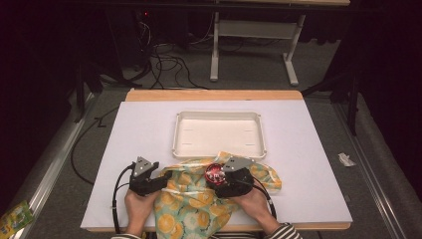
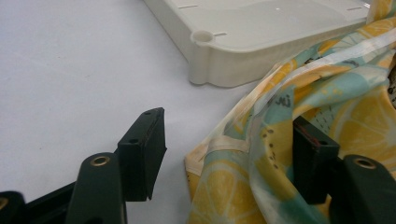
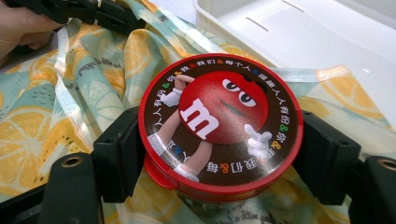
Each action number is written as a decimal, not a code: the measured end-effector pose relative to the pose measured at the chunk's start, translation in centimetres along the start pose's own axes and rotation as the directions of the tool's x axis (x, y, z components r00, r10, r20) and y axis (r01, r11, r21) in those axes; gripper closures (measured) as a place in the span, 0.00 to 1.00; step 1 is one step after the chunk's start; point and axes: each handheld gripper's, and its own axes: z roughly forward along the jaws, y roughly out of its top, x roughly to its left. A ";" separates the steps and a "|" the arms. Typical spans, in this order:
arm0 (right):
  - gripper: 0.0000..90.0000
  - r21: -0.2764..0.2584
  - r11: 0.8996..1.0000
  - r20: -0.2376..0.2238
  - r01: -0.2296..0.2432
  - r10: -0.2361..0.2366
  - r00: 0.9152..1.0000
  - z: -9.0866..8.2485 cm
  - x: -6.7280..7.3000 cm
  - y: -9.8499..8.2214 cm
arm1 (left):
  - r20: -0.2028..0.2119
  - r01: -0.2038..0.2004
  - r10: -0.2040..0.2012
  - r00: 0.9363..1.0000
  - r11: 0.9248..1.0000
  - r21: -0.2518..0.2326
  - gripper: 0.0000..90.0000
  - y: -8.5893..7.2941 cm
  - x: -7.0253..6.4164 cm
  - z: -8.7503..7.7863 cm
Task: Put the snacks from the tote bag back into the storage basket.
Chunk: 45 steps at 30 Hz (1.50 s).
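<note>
The right gripper [image 3: 219, 154] clamps a red candy tin [image 3: 219, 123] (cartoon lid legible up close) beside the tray [image 1: 219, 149]; the left gripper [image 2: 229, 163] gapes astride the lemon-print cloth [image 2: 299, 121].

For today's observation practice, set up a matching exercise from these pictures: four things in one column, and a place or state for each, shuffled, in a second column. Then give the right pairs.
Things:
1. white tray
2. lemon-print bag
3. round red-lidded tin
4. left gripper

Place or state:
A. lies on the near part of the table, reaching the tray's near rim
B. jaws apart, on either side of a fold of fabric
C. held between the right gripper's jaws
D. empty, in the middle of the table

Pairs: 1-D, 2-A, 3-C, 4-B
</note>
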 end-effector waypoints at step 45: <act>0.29 -0.046 0.999 0.017 -0.023 0.024 1.000 -4.3 -1.7 0.1 | 0.006 -0.001 0.001 1.000 1.000 0.001 0.41 0.0 0.0 0.0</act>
